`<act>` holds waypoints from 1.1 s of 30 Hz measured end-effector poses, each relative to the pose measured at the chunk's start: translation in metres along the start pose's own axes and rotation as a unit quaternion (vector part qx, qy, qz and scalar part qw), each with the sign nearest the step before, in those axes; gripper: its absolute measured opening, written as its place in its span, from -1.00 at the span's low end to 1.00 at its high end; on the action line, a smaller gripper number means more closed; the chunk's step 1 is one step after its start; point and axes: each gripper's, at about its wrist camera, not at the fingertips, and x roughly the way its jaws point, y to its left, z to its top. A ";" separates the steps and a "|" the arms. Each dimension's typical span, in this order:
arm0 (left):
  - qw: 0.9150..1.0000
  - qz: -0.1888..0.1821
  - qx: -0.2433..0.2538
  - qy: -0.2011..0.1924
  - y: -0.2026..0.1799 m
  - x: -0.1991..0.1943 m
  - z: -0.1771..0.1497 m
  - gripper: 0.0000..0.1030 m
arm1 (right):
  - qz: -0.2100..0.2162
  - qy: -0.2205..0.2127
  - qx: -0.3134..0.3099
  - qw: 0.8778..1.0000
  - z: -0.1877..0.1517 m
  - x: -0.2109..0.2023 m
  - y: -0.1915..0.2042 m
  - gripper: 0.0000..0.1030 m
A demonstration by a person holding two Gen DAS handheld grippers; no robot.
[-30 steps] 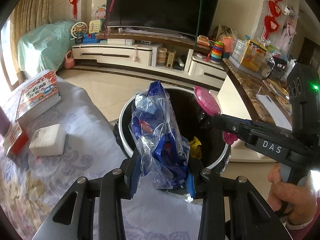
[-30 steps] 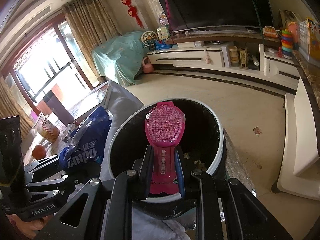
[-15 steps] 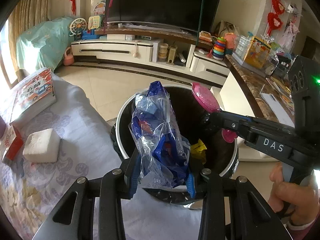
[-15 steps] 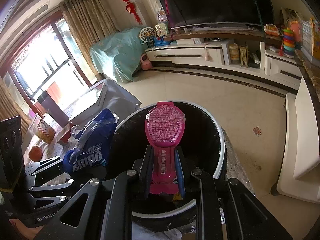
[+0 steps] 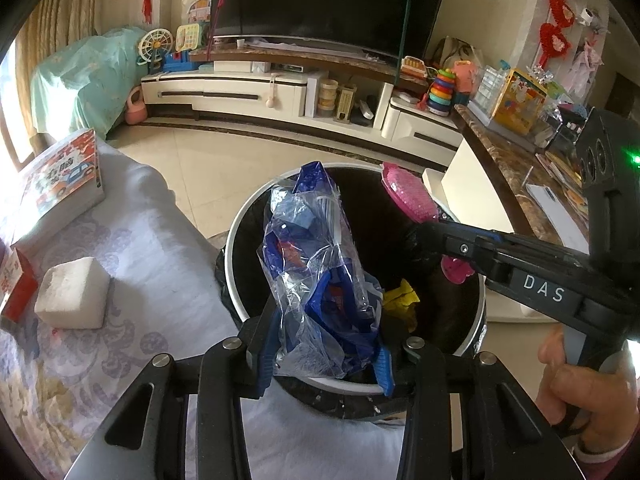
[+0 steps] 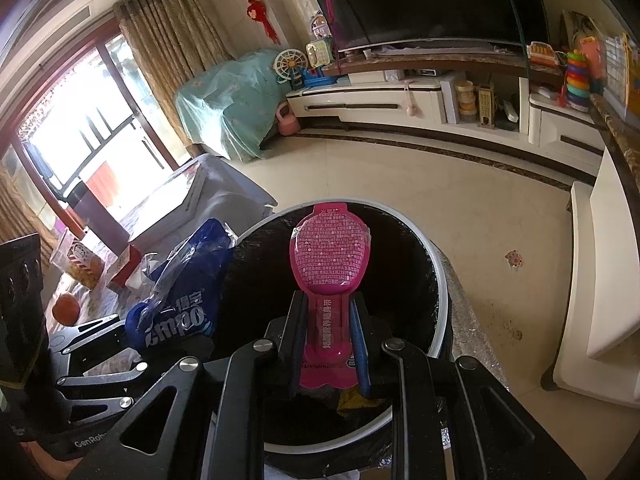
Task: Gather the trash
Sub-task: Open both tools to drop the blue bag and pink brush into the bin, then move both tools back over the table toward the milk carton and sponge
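A round bin with a white rim (image 5: pixel 236 264) and black liner stands just beyond the table's edge, with a yellow wrapper (image 5: pixel 400 300) lying inside. My left gripper (image 5: pixel 324 356) is shut on a crumpled blue and clear plastic bag (image 5: pixel 316 264), held upright over the bin's near rim. My right gripper (image 6: pixel 328 340) is shut on the stem of a flat pink package (image 6: pixel 330 256), whose rounded top hangs over the bin's rim (image 6: pixel 436 280) and mouth. In the left wrist view the pink package (image 5: pixel 404 196) sits over the bin's right side. The blue bag (image 6: pixel 184 292) shows at the left of the right wrist view.
A table under a lilac cloth (image 5: pixel 140 260) carries a white block (image 5: pixel 72 292), a red box (image 5: pixel 16 284) and a picture book (image 5: pixel 60 176). An orange (image 6: pixel 66 308) lies further back. A marble counter (image 5: pixel 516 172) runs along the right, and a person's hand (image 5: pixel 580 384) grips the right handle.
Both grippers have moved a little forward with their loads, so the bin now lies more fully under the blue bag and the pink package. Both grips are unchanged.
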 end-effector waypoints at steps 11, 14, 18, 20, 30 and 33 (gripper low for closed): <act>1.000 0.001 -0.003 -0.002 0.000 0.000 0.002 -0.07 | -0.004 0.000 0.005 1.000 0.002 0.002 -0.001 -0.52; 1.000 0.008 -0.003 -0.007 0.000 -0.004 0.000 0.13 | -0.005 -0.006 0.008 1.000 0.001 -0.001 -0.001 -0.42; 1.000 0.009 -0.013 -0.018 0.003 -0.016 -0.009 0.25 | 0.003 -0.022 0.011 1.000 -0.001 -0.013 0.002 0.04; 0.999 0.012 -0.021 -0.025 0.006 -0.024 -0.017 0.34 | 0.009 -0.031 0.011 0.999 -0.002 -0.020 0.006 0.35; 0.996 0.028 -0.068 -0.051 0.030 -0.070 -0.081 0.45 | 0.038 -0.055 0.001 0.998 -0.024 -0.046 0.036 0.72; 0.994 0.034 -0.085 -0.051 0.038 -0.081 -0.099 0.46 | 0.046 -0.059 0.001 0.997 -0.032 -0.051 0.044 0.76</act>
